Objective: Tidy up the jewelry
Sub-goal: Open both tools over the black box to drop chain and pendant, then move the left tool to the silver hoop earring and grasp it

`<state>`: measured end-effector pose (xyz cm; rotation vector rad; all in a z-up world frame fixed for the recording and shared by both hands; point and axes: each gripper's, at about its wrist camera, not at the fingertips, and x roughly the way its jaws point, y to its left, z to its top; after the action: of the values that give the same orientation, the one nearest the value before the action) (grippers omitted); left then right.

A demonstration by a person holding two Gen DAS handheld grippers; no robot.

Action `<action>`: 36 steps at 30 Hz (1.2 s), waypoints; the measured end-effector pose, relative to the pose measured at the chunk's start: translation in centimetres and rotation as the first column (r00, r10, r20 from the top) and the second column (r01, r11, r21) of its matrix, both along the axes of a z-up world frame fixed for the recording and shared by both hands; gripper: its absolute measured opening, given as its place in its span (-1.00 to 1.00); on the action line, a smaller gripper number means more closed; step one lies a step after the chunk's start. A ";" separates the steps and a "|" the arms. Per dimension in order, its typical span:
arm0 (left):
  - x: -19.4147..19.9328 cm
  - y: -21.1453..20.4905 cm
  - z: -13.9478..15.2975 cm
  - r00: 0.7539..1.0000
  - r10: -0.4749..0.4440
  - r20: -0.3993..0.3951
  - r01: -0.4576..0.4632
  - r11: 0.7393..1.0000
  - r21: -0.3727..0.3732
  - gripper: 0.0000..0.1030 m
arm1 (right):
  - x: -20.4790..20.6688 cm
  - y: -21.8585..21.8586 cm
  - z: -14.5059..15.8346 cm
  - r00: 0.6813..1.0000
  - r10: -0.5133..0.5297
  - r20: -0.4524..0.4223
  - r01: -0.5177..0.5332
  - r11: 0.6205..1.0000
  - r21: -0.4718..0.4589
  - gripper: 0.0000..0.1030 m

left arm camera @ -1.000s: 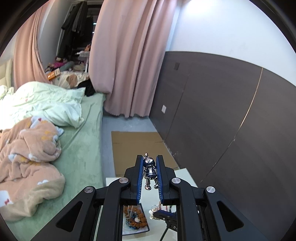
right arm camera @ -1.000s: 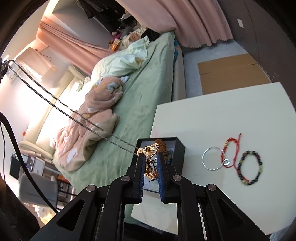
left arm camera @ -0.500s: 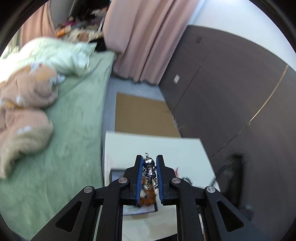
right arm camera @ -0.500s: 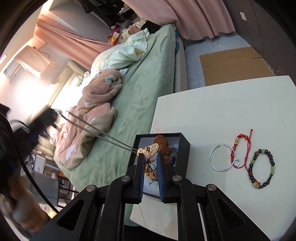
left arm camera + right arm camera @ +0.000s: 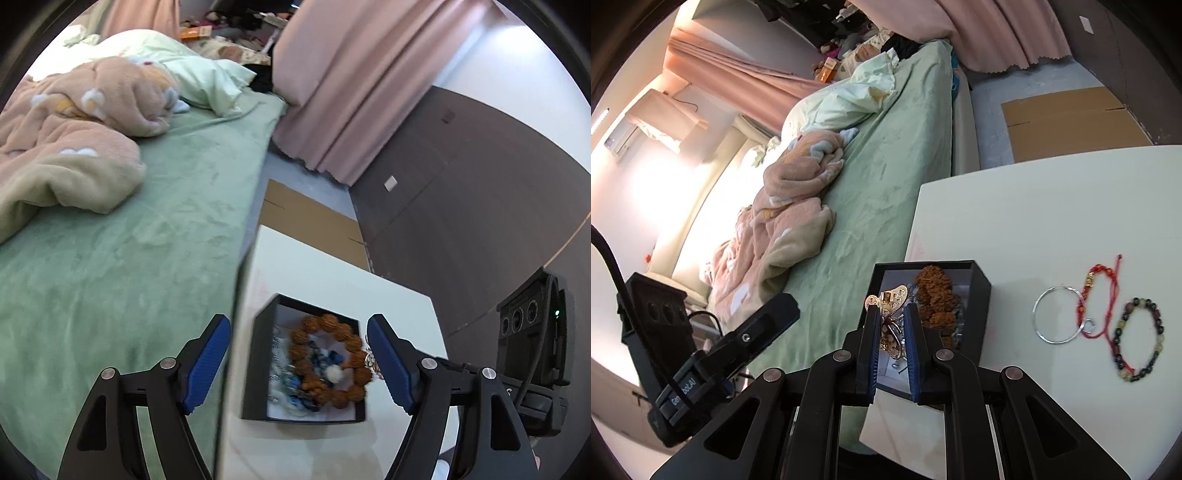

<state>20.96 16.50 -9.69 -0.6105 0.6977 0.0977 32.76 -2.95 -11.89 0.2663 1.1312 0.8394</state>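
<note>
The left gripper [image 5: 299, 363] now stands wide open and empty above the black box [image 5: 258, 373]; a second ago it was clamped on a small silver figure charm at one end of a chain. A tiny silver piece [image 5: 370, 360] hangs beside its right finger at the box's right rim, too small to tell whether it is that charm. The right gripper [image 5: 891, 334] has not let go: it is closed on a gold butterfly pendant [image 5: 892, 314], held over the box's near left part. Inside the box lie a brown bead bracelet [image 5: 328, 363] and blue and silver pieces. Right of the box, on the white table [image 5: 1052, 206], a silver hoop [image 5: 1057, 320], a red cord bracelet [image 5: 1097, 301] and a dark bead bracelet [image 5: 1137, 339] are not yet put away. The necklace looks half released into the box.
</note>
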 end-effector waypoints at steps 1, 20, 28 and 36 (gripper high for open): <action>-0.1 0.3 0.2 1.000 0.011 0.009 -0.011 1.000 0.000 0.50 | 0.0 0.3 -0.2 1.000 0.006 -0.004 -0.006 1.000 0.005 -0.72; -0.1 -1.3 0.3 0.999 -0.029 0.045 0.028 0.999 0.023 0.69 | 0.9 -3.4 0.6 0.997 -0.060 0.039 0.063 0.994 -0.084 0.22; 1.5 -4.2 1.2 0.993 -0.115 0.022 0.113 0.992 0.051 0.79 | 2.1 -10.2 0.6 0.978 -0.207 0.016 0.208 0.973 -0.098 0.81; 3.9 -9.1 2.1 0.968 -0.243 -0.057 0.249 0.960 0.130 0.79 | 2.2 -14.5 0.6 0.949 -0.316 0.007 0.316 0.944 -0.099 0.97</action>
<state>24.83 7.37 -7.64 -0.3874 0.7949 -0.0733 34.92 -17.44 -11.25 0.3588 1.0986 0.4966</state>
